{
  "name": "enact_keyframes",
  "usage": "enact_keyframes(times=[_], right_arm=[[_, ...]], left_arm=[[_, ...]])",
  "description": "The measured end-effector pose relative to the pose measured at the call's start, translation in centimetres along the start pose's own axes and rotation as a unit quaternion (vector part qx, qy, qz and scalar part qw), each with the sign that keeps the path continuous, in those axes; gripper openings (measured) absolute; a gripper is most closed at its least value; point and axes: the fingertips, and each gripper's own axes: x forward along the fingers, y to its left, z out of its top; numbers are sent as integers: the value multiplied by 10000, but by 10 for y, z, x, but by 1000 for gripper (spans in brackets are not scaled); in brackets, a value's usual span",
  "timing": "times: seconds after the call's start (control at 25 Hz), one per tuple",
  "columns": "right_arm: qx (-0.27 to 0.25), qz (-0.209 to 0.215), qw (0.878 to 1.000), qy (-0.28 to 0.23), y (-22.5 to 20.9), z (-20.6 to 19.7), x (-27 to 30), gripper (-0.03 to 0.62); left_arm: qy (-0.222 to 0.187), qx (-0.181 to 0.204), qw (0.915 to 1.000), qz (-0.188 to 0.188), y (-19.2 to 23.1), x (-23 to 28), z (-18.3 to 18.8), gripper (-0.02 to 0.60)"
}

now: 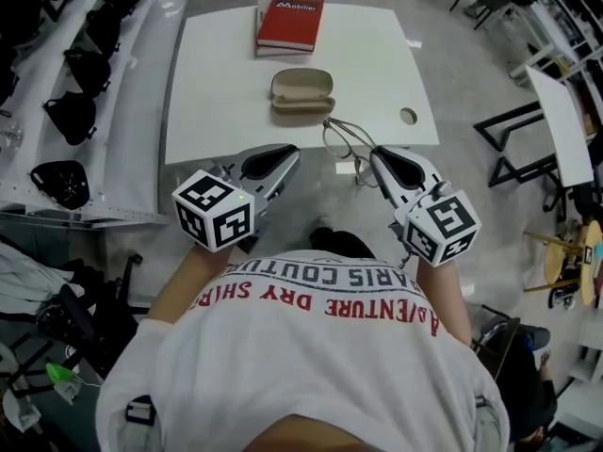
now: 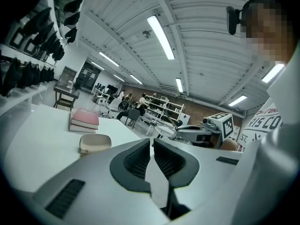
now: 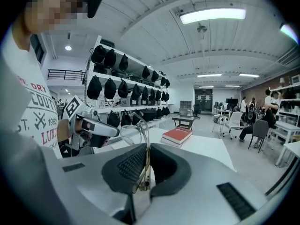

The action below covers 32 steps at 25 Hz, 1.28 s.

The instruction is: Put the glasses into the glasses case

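A beige glasses case (image 1: 301, 89) lies closed on the white table (image 1: 226, 83), in front of a red book (image 1: 289, 22). Thin wire-framed glasses (image 1: 341, 137) hang over the table's near edge. My right gripper (image 1: 377, 153) is shut on one of their temple arms; in the right gripper view the arm (image 3: 146, 165) runs between the pads and a lens (image 3: 131, 135) sticks out ahead. My left gripper (image 1: 283, 151) hovers beside it at the near edge, shut with nothing between its pads (image 2: 140, 161). The left gripper view shows the case (image 2: 94, 143) ahead to the left.
A round hole (image 1: 408, 116) is cut in the table's right side. Shelves with black bags (image 1: 71, 116) run along the left. Desks and chairs (image 1: 528, 139) stand to the right. People sit in the far background (image 3: 262, 118).
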Motion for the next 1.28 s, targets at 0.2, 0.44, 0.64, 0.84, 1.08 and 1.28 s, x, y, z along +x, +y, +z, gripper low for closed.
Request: enact_keyframes(times=[0.2, 0.44, 0.64, 0.84, 1.08, 1.28], right_arm=[[-3, 73, 9999, -72, -17, 8, 12, 37], [-29, 278, 9996, -41, -44, 14, 43, 37], [-51, 510, 9987, 57, -64, 14, 77, 37], [-198, 829, 9961, 248, -76, 17, 114, 37], [-344, 1089, 9927, 398, -92, 21, 148, 37], [-399, 1248, 9901, 498, -102, 16, 174, 37]], left_arm=[[23, -35, 9999, 119, 12, 11, 6, 46], [42, -67, 9994, 331, 39, 28, 19, 46], [51, -207, 9982, 563, 69, 42, 26, 46], [-37, -361, 9964, 765, 101, 59, 39, 46], [-52, -494, 9943, 945, 129, 74, 44, 46], [-20, -614, 9913, 1164, 152, 77, 42, 46]])
